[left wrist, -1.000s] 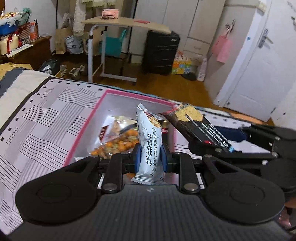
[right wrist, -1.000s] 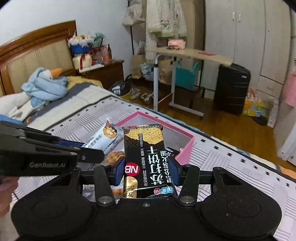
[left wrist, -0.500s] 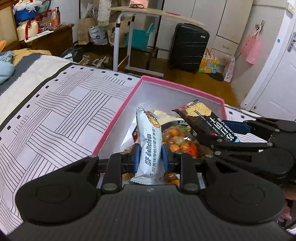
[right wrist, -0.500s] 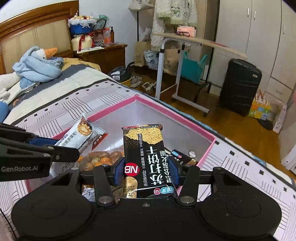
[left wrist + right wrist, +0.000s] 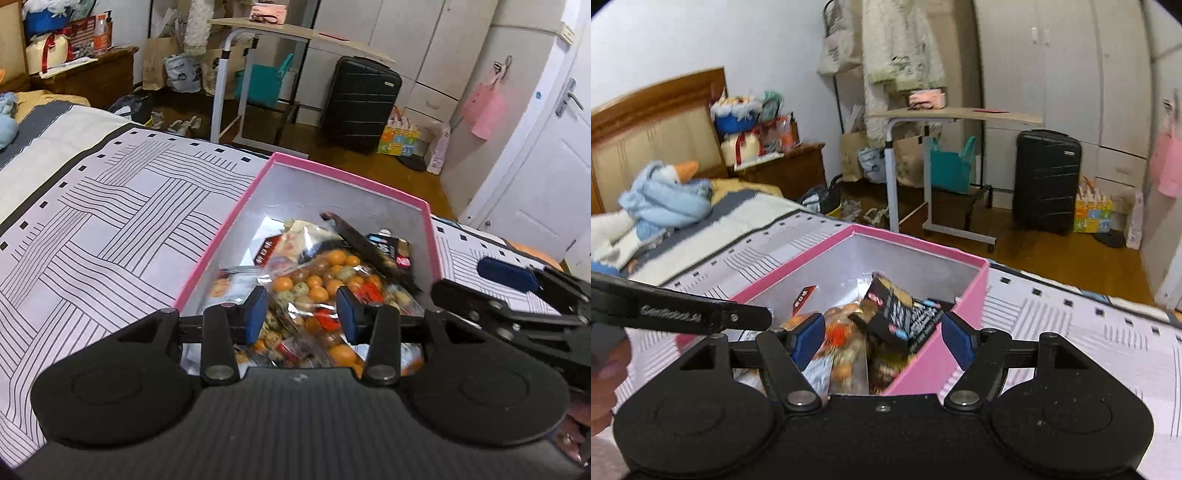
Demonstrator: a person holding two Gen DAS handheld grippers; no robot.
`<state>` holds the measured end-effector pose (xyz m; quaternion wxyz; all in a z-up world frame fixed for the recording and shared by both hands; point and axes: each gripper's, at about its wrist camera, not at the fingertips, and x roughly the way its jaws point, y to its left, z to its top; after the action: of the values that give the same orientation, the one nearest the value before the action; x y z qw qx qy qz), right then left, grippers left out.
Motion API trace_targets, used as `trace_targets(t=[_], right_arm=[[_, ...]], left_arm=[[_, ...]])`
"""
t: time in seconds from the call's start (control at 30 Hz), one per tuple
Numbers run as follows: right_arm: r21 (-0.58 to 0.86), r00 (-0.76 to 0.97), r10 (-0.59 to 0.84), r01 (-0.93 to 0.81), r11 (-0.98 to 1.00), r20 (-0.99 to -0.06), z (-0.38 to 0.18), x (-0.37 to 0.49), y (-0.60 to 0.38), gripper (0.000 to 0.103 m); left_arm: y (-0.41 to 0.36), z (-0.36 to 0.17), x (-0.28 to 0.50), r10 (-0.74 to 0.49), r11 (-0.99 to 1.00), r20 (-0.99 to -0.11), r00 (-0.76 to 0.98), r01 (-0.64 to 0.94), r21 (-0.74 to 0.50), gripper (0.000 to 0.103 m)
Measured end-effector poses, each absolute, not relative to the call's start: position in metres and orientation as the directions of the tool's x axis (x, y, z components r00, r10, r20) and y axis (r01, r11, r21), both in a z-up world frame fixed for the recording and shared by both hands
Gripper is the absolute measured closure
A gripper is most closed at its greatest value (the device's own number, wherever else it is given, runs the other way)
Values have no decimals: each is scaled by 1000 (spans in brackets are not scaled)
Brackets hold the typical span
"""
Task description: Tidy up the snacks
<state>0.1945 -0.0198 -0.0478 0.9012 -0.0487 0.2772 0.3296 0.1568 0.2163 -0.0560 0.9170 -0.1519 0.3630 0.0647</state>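
Observation:
A pink box [image 5: 225, 236] with a silver inside sits on the patterned bed cover and holds several snack packs. A clear bag of orange and green snacks [image 5: 314, 284] lies in the middle. The black cracker pack [image 5: 905, 314] leans against the box's right wall, also seen in the left wrist view [image 5: 373, 251]. My left gripper [image 5: 301, 314] is open and empty over the box's near end. My right gripper [image 5: 882, 338] is open and empty over the box's near right wall [image 5: 923, 365]. The light-blue bar is not clearly visible.
The bed cover [image 5: 92, 229] spreads to the left and right of the box. A blue plush toy [image 5: 665, 195] lies near the headboard. Beyond the bed edge stand a rolling side table [image 5: 953, 118] and a black suitcase [image 5: 1047, 177].
Both grippers have opened and let go: the light-blue bar has left my left gripper and the black cracker pack has dropped from my right gripper into the box.

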Motion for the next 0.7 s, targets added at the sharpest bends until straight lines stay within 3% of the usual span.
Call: trace_targets(t=[0.27, 0.33, 0.7], right_arm=[[141, 673, 513, -527, 838, -533, -30, 165, -66, 29], [167, 686, 497, -491, 855, -531, -23, 158, -82, 29], [190, 737, 400, -356, 915, -545, -2, 101, -131, 27]], left_arm=[[192, -28, 131, -21, 965, -677, 736, -162, -206, 61], [184, -18, 122, -24, 969, -669, 743, -146, -198, 55], [147, 8, 72, -39, 986, -641, 766, -76, -150, 40]])
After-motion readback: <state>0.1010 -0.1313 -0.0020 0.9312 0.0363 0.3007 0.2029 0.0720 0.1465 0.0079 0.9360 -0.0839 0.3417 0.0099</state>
